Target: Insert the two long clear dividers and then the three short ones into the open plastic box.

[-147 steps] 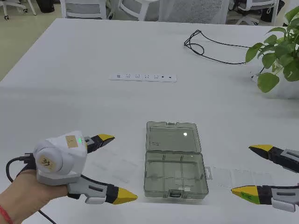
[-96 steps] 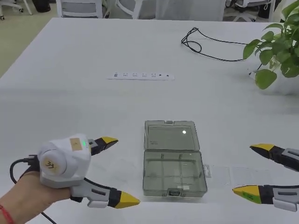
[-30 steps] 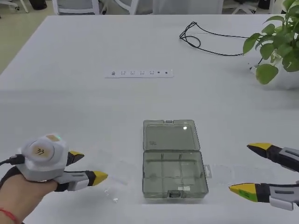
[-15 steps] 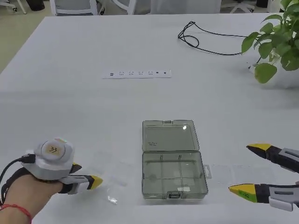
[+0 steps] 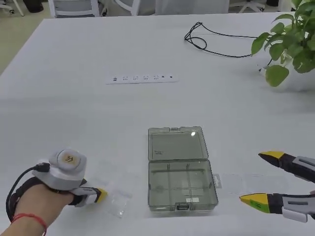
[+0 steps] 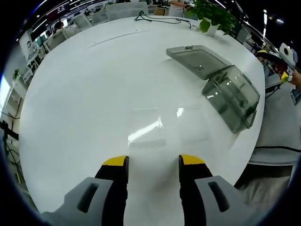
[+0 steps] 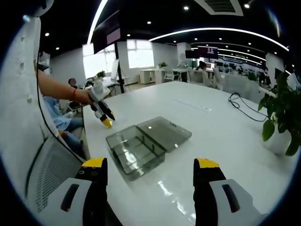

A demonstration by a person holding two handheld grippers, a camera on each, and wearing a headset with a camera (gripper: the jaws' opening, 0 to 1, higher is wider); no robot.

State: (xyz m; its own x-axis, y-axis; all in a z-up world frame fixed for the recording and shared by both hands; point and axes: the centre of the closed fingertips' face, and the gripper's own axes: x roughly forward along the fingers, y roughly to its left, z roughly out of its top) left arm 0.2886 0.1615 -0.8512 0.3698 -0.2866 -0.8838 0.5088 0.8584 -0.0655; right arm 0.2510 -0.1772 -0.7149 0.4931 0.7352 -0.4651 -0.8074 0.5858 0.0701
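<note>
Holds the left tongs [image 5: 101, 195] low over the white tabletop [image 5: 74, 113], jaws apart with nothing between, tips just before the flat clear plastic divider pieces [image 6: 148, 129] lying there. Holds the right tongs [image 5: 261, 178] wide apart and empty, to the right of the smoky transparent plastic box [image 5: 150, 187]. Finds this box near the front edge, its lid [image 5: 177, 145] open and flat behind it.

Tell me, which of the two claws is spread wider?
The right claw, beside the open box: its yellow tips gape far apart, while the left claw has its tips closer together.
</note>
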